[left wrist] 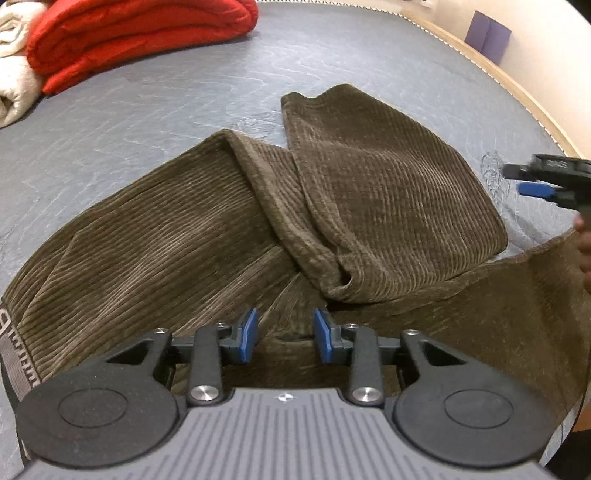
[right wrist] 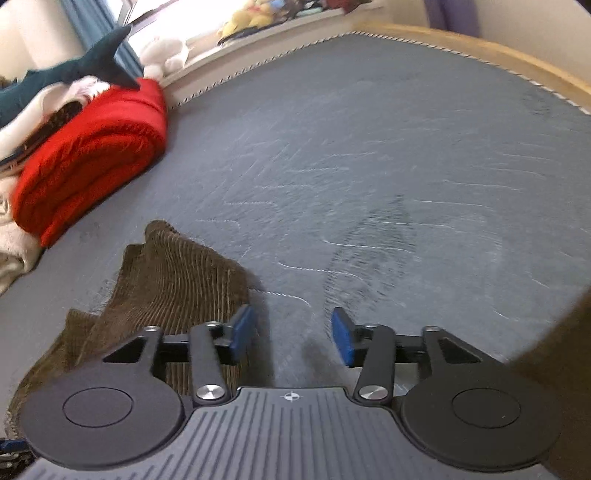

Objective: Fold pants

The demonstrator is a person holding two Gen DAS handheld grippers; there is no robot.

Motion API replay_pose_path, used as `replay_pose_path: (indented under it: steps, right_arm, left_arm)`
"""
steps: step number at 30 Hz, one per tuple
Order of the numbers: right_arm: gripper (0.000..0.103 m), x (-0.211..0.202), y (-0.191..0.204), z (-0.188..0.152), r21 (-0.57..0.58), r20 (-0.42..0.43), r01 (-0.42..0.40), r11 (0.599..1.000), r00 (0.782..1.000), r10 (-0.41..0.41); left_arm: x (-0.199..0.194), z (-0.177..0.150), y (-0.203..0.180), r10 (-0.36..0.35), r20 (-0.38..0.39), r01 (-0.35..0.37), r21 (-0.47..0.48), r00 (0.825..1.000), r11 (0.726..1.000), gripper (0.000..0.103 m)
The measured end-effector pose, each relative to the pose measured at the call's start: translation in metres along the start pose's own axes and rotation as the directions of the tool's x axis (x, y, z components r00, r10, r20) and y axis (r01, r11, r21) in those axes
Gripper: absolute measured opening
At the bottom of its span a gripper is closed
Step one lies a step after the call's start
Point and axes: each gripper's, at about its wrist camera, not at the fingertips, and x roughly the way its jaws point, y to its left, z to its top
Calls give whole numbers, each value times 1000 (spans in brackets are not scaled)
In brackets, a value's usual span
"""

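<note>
The pants (left wrist: 207, 221), brown corduroy, lie on the grey bed (left wrist: 155, 110), and they're only partly dealt with: one leg (left wrist: 388, 184) is flopped back over the other in a loose, skewed fold, edges not lined up, fabric bunched at the crotch. So a first fold is roughly there, but squaring it up and the remaining folds are, by my read, all still to come.

Left claw (left wrist: 284, 334) is low over the crotch area, blue pads parted with a gap between them, cloth beneath but nothing pinched that I can see. Right claw (right wrist: 291, 332) is spread and empty, over bare mattress just beside a pant edge (right wrist: 173, 280); the left view catches it off at the right (left wrist: 532, 184).

Off to the side, a folded red blanket (left wrist: 122, 33), cream bedding (left wrist: 14, 74) and a plush shark (right wrist: 70, 70), well apart from the work.
</note>
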Motion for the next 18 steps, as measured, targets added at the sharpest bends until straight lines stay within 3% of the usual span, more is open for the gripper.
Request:
replay_pose_path:
  steps: [5,8,10,12,15,17,18]
  right_arm:
    - [63,40,-1,9,58,-62,-19,998,998,23]
    - [67,69,0,11,122,-108,-77,990,990,90]
    - [74,74,7,14,114,-102,-103,988,988,115]
    - [73,76,15,16,100,-116,-131,986,983,142]
    - [62,75,29,18,72,-125,-152,986,979,160]
    - [32,75,39,17,25,-148,-138,990,979,140]
    - [24,75,43,16,1,-150,-120,993,981,119]
  left_arm:
    - [7,2,8,18,-10,-18,-45,1000,999,39]
    - [9,0,10,43,-22,-44,-61,999,997,39]
    - [9,-1,16,59,-24,-61,-76,998,995,39]
    - [10,-1,20,76,-18,-78,-91,997,993,40]
    - [8,-1,27,110,-7,-110,-118,994,987,40]
    - [2,-1,28,103,13,-100,-134,995,986,40]
    - [-1,-1,28,101,22,-97,-140,995,985,41]
